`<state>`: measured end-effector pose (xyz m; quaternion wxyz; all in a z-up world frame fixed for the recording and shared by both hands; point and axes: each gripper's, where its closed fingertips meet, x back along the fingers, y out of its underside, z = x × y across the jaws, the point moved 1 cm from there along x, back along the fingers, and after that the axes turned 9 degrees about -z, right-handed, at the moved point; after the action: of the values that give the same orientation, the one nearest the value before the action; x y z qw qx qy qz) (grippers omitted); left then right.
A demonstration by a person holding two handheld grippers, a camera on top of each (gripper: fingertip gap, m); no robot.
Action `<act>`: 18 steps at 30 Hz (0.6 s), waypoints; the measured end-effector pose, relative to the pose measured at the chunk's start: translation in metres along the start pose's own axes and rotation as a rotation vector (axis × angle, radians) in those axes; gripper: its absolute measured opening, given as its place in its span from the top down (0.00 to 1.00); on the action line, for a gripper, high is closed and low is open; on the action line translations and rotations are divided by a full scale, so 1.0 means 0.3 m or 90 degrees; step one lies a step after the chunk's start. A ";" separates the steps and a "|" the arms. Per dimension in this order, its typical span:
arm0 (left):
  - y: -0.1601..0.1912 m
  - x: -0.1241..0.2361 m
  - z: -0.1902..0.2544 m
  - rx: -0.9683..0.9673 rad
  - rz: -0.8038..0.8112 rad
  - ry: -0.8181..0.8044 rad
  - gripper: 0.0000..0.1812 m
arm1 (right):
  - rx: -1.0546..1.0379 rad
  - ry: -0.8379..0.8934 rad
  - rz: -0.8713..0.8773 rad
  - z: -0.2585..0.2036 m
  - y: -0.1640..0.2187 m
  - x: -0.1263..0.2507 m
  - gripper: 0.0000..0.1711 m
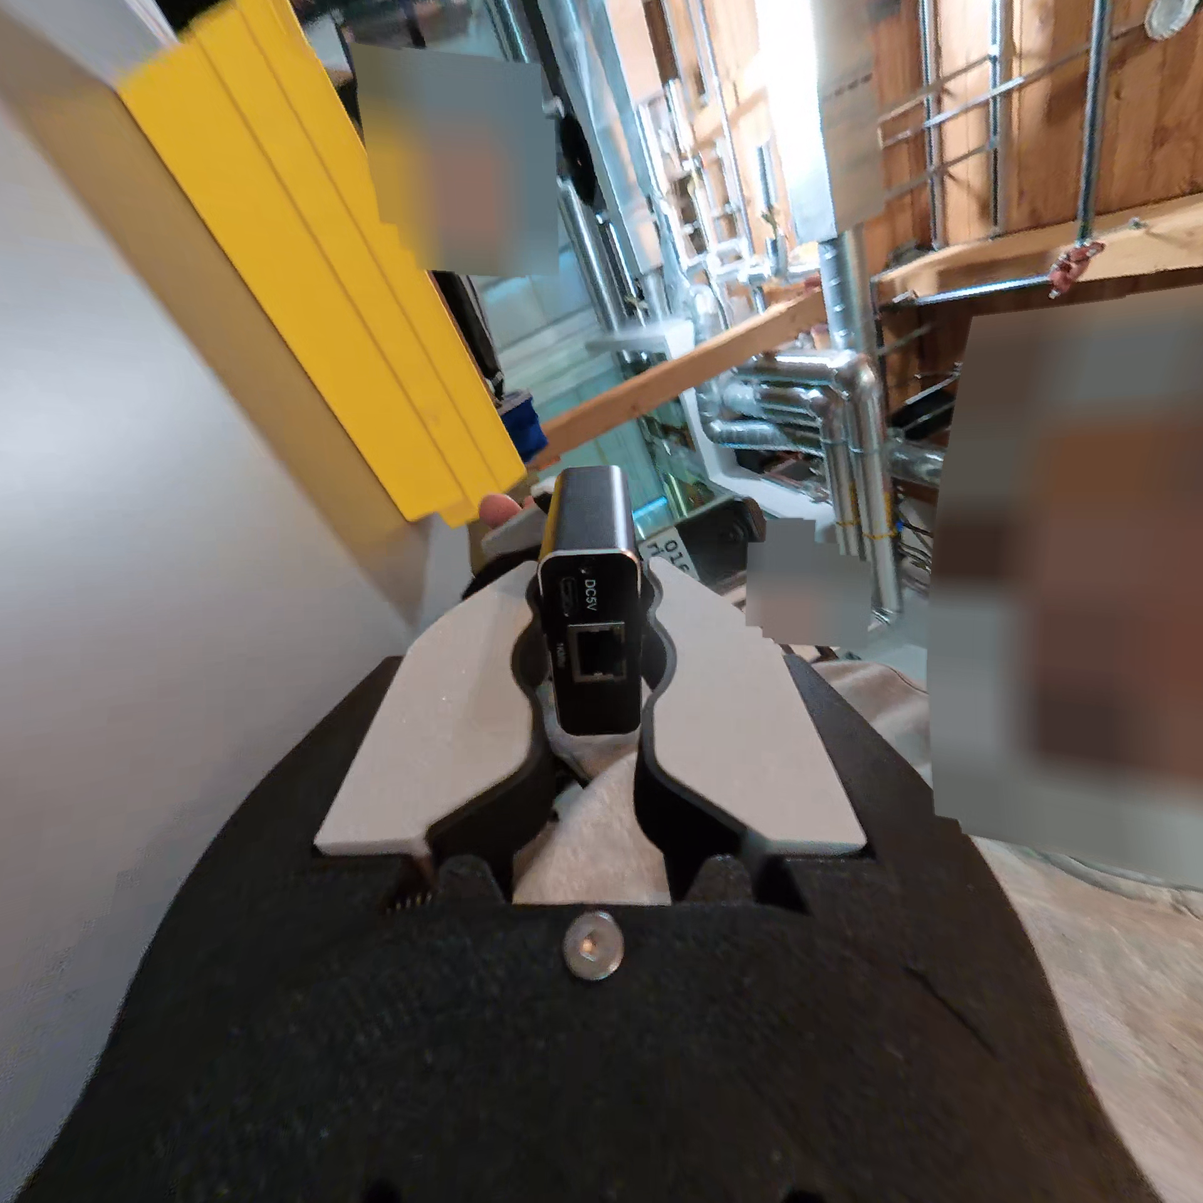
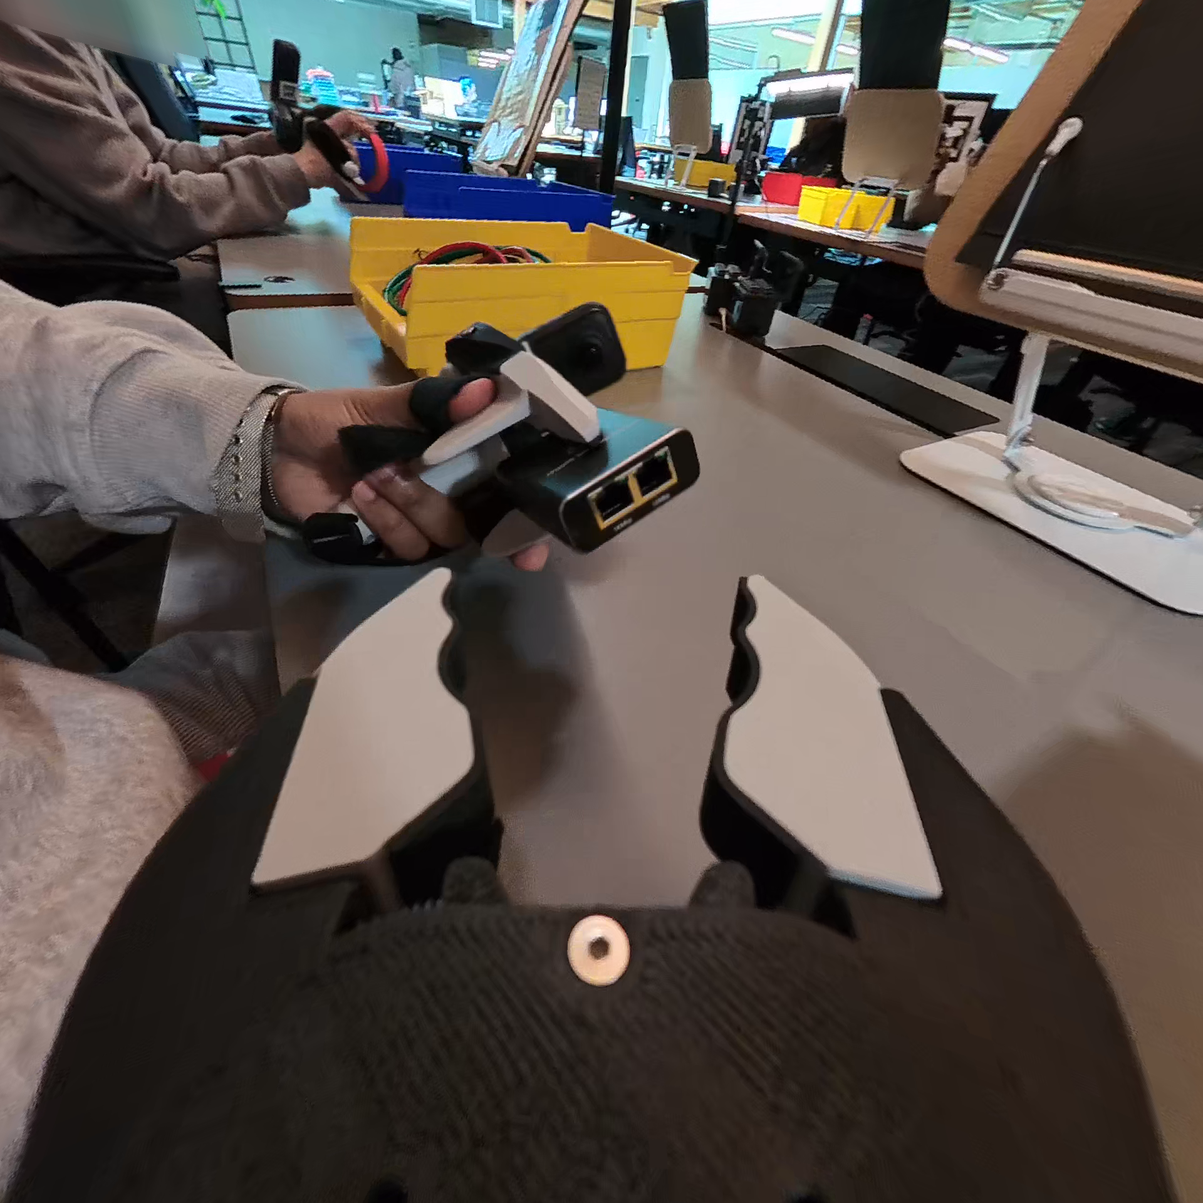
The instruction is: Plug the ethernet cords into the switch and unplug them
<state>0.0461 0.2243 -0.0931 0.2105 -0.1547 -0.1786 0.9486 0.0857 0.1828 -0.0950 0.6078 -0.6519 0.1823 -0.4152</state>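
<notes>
Place: we are looking into a shared workshop or lab hall.
Tables: we are seeing a long grey table [image 2: 814,521] with more rows behind.
Storage: we are spotting a yellow bin [image 2: 521,293] holding coloured cables [image 2: 456,263], and blue bins [image 2: 501,195].
Structure: we are noticing metal ducts [image 1: 846,416] along wooden framing [image 1: 683,371].

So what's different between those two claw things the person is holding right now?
The left gripper is shut on the switch, while the right gripper is open and holds nothing. The left gripper is raised off the grey table and tilted, with the switch's two-port end towards the right gripper; the right gripper points level across the table. Both have pale fingers on black bodies.
</notes>
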 end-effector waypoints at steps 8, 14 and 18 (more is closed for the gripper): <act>-0.095 0.123 -0.020 -0.060 0.082 -0.074 0.87 | -0.031 0.046 0.009 0.056 -0.013 0.000 0.66; -0.133 0.183 -0.026 -0.106 0.101 -0.126 0.87 | 0.000 0.041 0.096 0.047 -0.220 -0.049 0.72; -0.157 0.215 -0.040 -0.097 0.122 -0.127 0.87 | 0.063 -0.016 0.155 0.001 -0.488 -0.160 0.74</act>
<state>0.0111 0.2967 -0.0987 0.0881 -0.0913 -0.2546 0.9587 0.0185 0.2471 0.0278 0.6874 -0.5993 0.2319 -0.3384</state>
